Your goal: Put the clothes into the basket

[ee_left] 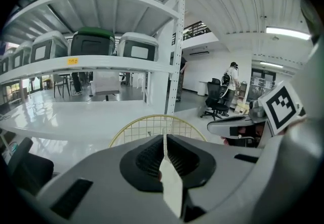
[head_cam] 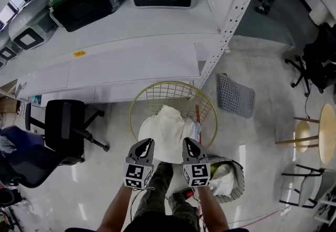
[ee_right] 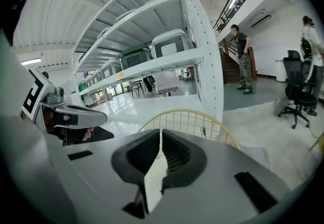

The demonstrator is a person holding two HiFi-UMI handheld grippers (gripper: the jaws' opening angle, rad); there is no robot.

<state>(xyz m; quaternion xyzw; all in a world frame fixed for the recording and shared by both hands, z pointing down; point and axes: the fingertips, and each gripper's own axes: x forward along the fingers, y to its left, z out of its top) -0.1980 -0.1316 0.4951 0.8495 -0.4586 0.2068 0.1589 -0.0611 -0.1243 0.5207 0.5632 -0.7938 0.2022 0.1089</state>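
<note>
- The left tongs (head_cam: 147, 145) are clamped on an edge of a white cloth (head_cam: 168, 131). In the left gripper view a thin, flat fold of that cloth (ee_left: 170, 187) sticks out between the closed left tongs (ee_left: 164, 143).
- The right tongs (head_cam: 187, 143) pinch the same cloth. In the right gripper view a pale strip of it (ee_right: 154, 180) runs through the closed right tongs (ee_right: 161, 139).
- The cloth is plain white, soft and crumpled, with deep folds. It is bunched into a loose heap that spreads from both tongs towards the shelf.
- Its bulk sits over the near half of a round yellow wire basket (head_cam: 157, 87) on the floor, covering the near rim. Whether it touches the basket's bottom I cannot tell.
- The two tongs are held side by side, just apart, at the cloth's near edge.
- A second, smaller basket (head_cam: 239, 169) stands on the floor beside the right tongs, with more white fabric (head_cam: 222, 179) in it.
- A grey perforated mat (head_cam: 235, 95) lies on the floor near the yellow basket, by the white shelf (head_cam: 131, 63).
</note>
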